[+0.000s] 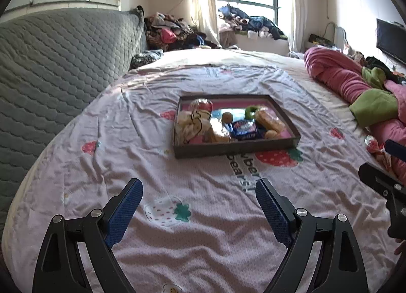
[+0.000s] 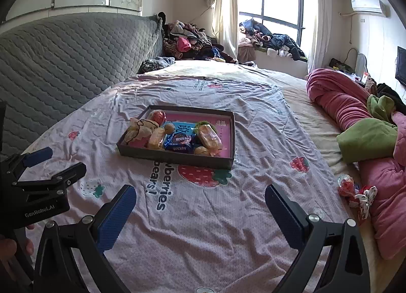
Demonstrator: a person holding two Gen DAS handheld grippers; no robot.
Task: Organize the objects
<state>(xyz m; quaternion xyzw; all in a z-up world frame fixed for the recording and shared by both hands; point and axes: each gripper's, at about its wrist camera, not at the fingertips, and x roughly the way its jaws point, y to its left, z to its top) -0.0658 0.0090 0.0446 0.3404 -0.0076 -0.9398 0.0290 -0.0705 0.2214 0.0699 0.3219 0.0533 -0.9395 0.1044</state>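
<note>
A dark shallow tray (image 1: 236, 146) (image 2: 177, 157) with a pink floor sits mid-bed, holding several wrapped snacks, among them a blue biscuit packet (image 2: 179, 140) and a bread roll in clear wrap (image 2: 209, 137). A red-wrapped candy (image 2: 346, 186) and a small red-and-white item (image 2: 365, 197) lie loose on the sheet at the right, beside the pink duvet; the candy also shows in the left wrist view (image 1: 373, 144). My left gripper (image 1: 199, 189) is open and empty, short of the tray. My right gripper (image 2: 200, 196) is open and empty, also short of the tray.
The bed has a pink strawberry-print sheet (image 2: 203, 229). A grey quilted headboard (image 1: 50, 69) rises at the left. A rolled pink duvet with green cloth (image 2: 355, 125) lies along the right. Heaped clothes (image 1: 172, 31) sit by the window at the back.
</note>
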